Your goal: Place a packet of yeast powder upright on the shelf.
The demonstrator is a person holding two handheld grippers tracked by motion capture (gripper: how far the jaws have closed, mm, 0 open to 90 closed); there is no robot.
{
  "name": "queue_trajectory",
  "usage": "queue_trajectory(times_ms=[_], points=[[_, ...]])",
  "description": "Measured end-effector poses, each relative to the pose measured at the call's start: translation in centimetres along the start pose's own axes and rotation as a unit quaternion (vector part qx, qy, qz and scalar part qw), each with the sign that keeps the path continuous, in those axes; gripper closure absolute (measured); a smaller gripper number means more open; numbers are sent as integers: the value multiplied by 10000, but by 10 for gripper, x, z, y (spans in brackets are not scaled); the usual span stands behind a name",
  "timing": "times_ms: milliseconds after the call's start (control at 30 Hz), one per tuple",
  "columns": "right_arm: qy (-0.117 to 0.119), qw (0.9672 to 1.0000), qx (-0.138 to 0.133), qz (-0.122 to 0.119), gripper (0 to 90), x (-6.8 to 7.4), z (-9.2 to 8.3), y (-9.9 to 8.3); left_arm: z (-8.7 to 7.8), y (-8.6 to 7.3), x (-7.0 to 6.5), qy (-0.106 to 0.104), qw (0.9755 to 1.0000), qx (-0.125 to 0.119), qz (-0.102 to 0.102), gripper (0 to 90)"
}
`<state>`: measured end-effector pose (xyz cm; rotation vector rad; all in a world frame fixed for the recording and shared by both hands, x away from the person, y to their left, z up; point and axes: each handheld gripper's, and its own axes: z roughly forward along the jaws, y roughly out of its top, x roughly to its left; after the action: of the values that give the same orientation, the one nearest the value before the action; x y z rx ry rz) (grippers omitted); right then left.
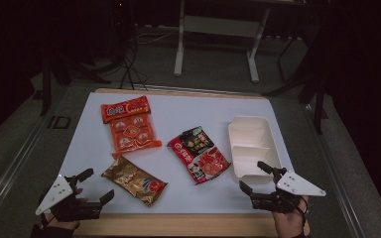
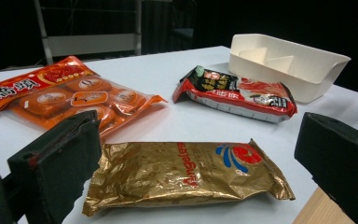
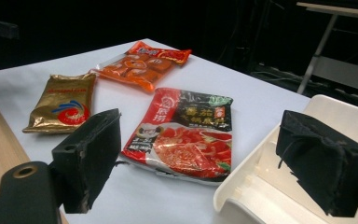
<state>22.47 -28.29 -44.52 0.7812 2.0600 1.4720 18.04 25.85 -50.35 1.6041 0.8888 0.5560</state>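
On the white tabletop (image 1: 178, 111) in the high view, the crinkled gold foil packet (image 1: 134, 180) lies flat at about 7 o'clock, its long axis running from 10 o'clock to 4 o'clock. The left gripper (image 1: 95, 185) sits just beside it toward 8 o'clock, jaws spread and empty. The right gripper (image 1: 252, 176) waits at 5 o'clock, also spread wide and empty, next to the white divided plastic tray (image 1: 268, 130). A red and black glossy sachet (image 1: 199, 153) lies between packet and tray; an orange see-through pack of round buns (image 1: 130, 128) lies toward 11 o'clock.

Seen from the left gripper view, the gold packet (image 2: 186, 171) stretches crosswise from 9 to 3 o'clock between the parted jaws, untouched.

From the right gripper view, the gold packet (image 3: 63, 107) rests at 9 o'clock near the wooden table edge (image 3: 0, 154), with the sachet (image 3: 186, 135) and tray (image 3: 261, 186) between the open jaws.
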Motion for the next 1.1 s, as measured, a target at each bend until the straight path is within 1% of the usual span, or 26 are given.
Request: queue_trajectory(times_ms=[133, 200, 233, 267, 333, 367, 400, 433, 467, 533, 633, 800, 867, 967, 1100], points=[[51, 10000, -45, 32, 132, 1, 0, 0, 0, 0, -2, -7, 10000, 28, 46, 8], [118, 9999, -78, 58, 128, 3, 1, 1, 0, 2, -4, -33, 9999, 17, 94, 8], [108, 9999, -83, 29, 128, 3, 0, 1, 0, 2, -6, -40, 9999, 11, 150, 8], [108, 9999, -83, 29, 128, 3, 0, 1, 0, 2, -6, -40, 9999, 11, 150, 8], [114, 9999, -31, -42, 128, 5, 0, 2, -1, 7, -12, -245, 9993, -63, 288, 8], [124, 9999, -21, -49, 128, 5, 0, 2, -2, 9, -15, -288, 9988, -100, 387, 8], [151, 9999, -35, -49, 128, 5, 0, 2, -2, 11, -18, -313, 9982, -137, 493, 8], [143, 9998, -74, -79, 128, 5, 0, 2, -2, 12, -21, -294, 9979, -120, 568, 8], [149, 9998, -104, -91, 128, 6, 0, 3, -1, 13, -23, -267, 9977, -98, 620, 8], [163, 9996, -171, -130, 128, 6, -1, 3, 0, 12, -24, -328, 9973, -34, 661, 8], [173, 9996, -196, -118, 126, 5, -1, 2, 2, 10, -25, -387, 9972, 64, 641, 8], [139, 9997, -170, -119, 124, 5, -1, 2, 2, 8, -26, -510, 9969, 17, 599, 8], [187, 9996, -153, -118, 124, 5, 0, 1, 2, 7, -24, -556, 9970, 32, 535, 8], [188, 9997, -127, -87, 124, 4, 1, 1, 2, 6, -22, -559, 9976, 14, 417, 8], [145, 9998, -119, -53, 123, 3, 0, 1, 2, 5, -19, -425, 9985, 62, 348, 8]])
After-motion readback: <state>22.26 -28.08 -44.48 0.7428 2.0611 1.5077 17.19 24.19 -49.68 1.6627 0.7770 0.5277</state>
